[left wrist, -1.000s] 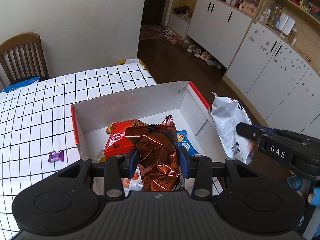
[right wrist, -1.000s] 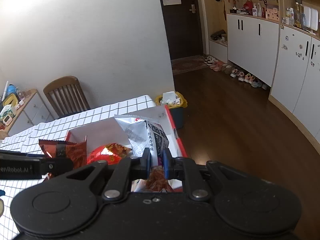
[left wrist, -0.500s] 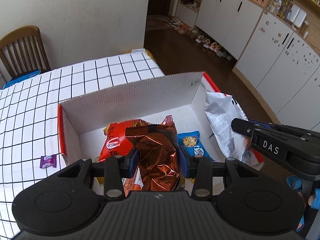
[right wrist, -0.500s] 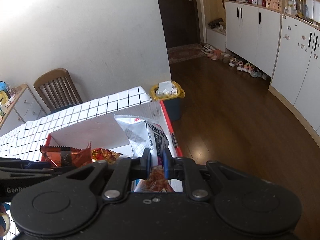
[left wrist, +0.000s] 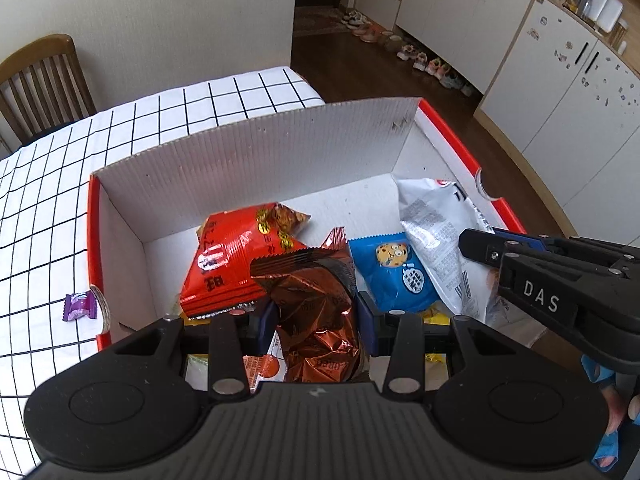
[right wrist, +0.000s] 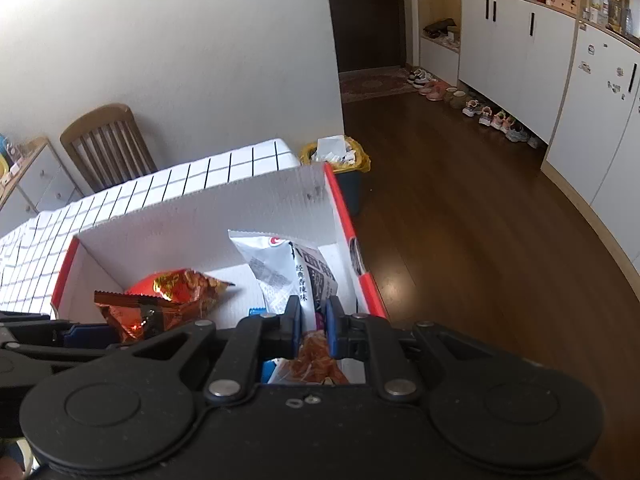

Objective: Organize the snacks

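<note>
A white cardboard box with red rims (left wrist: 256,160) stands on the checked table and also shows in the right wrist view (right wrist: 192,216). My left gripper (left wrist: 316,320) is shut on a copper-brown foil snack pack (left wrist: 316,308), held over the box's near side. My right gripper (right wrist: 312,320) is shut on a white snack bag (right wrist: 288,272), held low inside the box's right end; that bag shows in the left wrist view (left wrist: 436,232) too. A red snack bag (left wrist: 232,264) and a blue cookie pack (left wrist: 396,272) lie in the box.
A small purple candy (left wrist: 80,306) lies on the tablecloth left of the box. A wooden chair (left wrist: 40,80) stands behind the table. A bin with a yellow liner (right wrist: 340,156) stands on the floor past the table's far corner. White cabinets (right wrist: 520,48) line the right wall.
Both grippers have moved forward and down toward the box with their packs. The white bag has gone from outside the right rim to inside the box.
</note>
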`<move>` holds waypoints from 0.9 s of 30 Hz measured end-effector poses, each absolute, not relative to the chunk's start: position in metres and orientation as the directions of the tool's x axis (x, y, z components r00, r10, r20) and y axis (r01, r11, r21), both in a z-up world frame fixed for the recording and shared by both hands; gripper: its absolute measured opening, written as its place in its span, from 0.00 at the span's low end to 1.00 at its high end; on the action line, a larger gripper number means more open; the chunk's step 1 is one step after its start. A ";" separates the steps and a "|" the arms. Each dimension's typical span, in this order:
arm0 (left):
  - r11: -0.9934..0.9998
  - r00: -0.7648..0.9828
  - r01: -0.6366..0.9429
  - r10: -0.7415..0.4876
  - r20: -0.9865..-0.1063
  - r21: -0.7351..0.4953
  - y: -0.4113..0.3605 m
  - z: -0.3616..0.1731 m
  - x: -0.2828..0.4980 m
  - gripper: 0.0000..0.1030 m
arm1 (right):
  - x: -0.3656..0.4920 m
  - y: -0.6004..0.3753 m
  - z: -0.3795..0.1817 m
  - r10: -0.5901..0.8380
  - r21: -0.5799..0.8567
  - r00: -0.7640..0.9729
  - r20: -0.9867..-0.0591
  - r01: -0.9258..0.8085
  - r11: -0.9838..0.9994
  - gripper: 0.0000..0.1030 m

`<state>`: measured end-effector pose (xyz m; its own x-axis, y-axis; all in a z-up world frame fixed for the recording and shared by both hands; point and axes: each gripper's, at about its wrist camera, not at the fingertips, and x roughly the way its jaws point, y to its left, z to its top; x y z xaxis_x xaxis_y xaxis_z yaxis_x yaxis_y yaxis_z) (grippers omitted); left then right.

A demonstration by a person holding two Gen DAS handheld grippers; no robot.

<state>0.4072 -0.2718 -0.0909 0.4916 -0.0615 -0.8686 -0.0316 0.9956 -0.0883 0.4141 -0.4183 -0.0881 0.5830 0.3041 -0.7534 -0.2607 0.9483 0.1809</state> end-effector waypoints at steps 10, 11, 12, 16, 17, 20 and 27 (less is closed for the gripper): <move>0.998 0.471 -0.012 -0.056 -0.880 -0.069 -0.273 -0.099 0.403 0.40 | 0.414 -0.414 -0.094 0.302 0.177 0.566 -0.767 -0.265 0.948 0.18; 0.998 0.472 -0.011 -0.055 -0.880 -0.068 -0.273 -0.099 0.402 0.40 | 0.413 -0.415 -0.094 0.303 0.178 0.568 -0.766 -0.265 0.948 0.21; 0.998 0.473 -0.007 -0.056 -0.879 -0.067 -0.273 -0.098 0.401 0.40 | 0.412 -0.416 -0.095 0.305 0.181 0.568 -0.764 -0.265 0.947 0.21; 0.998 0.484 -0.004 -0.047 -0.874 -0.056 -0.274 -0.094 0.399 0.43 | 0.410 -0.419 -0.093 0.314 0.195 0.570 -0.760 -0.261 0.945 0.25; 0.999 0.490 -0.003 -0.045 -0.871 -0.053 -0.274 -0.093 0.397 0.46 | 0.408 -0.420 -0.092 0.317 0.197 0.570 -0.758 -0.263 0.944 0.25; 0.999 0.512 -0.001 -0.042 -0.858 -0.049 -0.274 -0.086 0.392 0.55 | 0.404 -0.422 -0.088 0.327 0.200 0.573 -0.751 -0.274 0.941 0.28; 0.999 0.552 0.001 -0.042 -0.833 -0.050 -0.269 -0.067 0.377 0.56 | 0.393 -0.427 -0.078 0.348 0.214 0.584 -0.733 -0.288 0.934 0.35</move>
